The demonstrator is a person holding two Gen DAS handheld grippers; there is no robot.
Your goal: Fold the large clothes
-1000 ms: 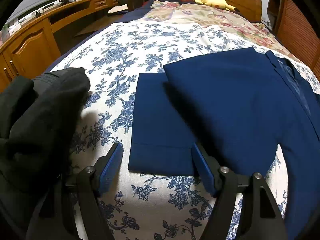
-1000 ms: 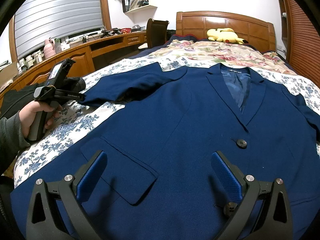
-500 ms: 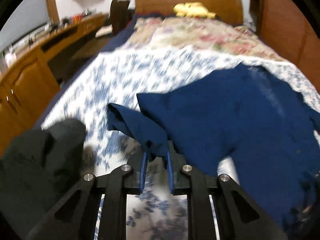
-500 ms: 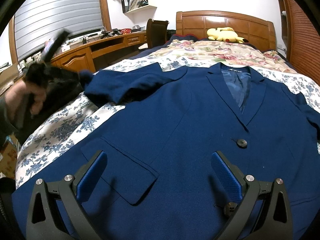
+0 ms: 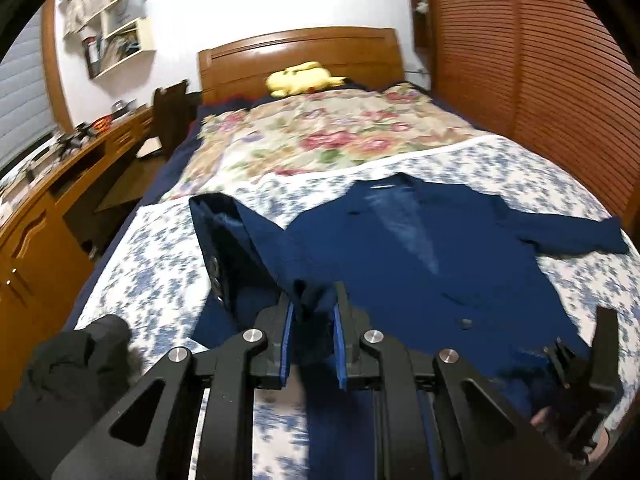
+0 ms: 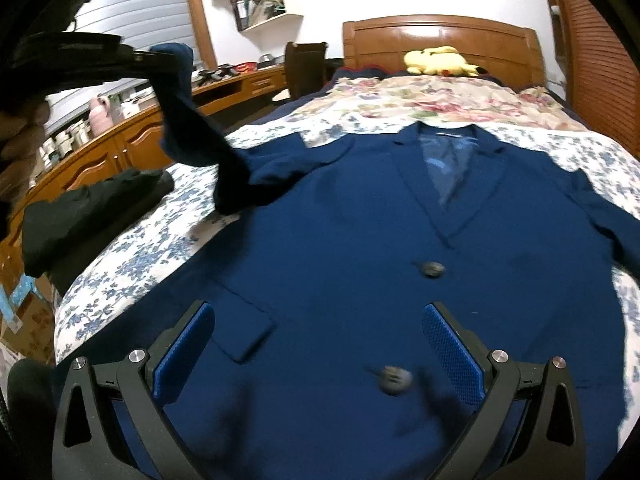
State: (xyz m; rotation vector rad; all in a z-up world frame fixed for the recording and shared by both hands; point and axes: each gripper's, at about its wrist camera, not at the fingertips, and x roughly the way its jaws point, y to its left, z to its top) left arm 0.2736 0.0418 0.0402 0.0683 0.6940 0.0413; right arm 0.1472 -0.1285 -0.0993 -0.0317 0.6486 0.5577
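I have the navy blazer lying face up on the bed, buttoned, collar toward the headboard. My left hand-held gripper is clamped on the cuff end of the blazer's sleeve, and the sleeve hangs lifted clear of the floral bedspread, draping from the pads back down to the shoulder. Its jaws have just been closing, with the cuff fabric bunched between the blue pads. My right hand-held gripper hovers with its jaws wide apart and nothing in them, low over the blazer's front near the lower button.

I judge this as the first fold: bringing the sleeve in across the chest. Next I need to carry the cuff over the body toward the lapels, lay the sleeve flat without twisting it, then let go. The right one could pin the blazer's front so the cloth does not drag along. A black garment lies just beside the blazer at the bed's edge; I should keep the sleeve off it.
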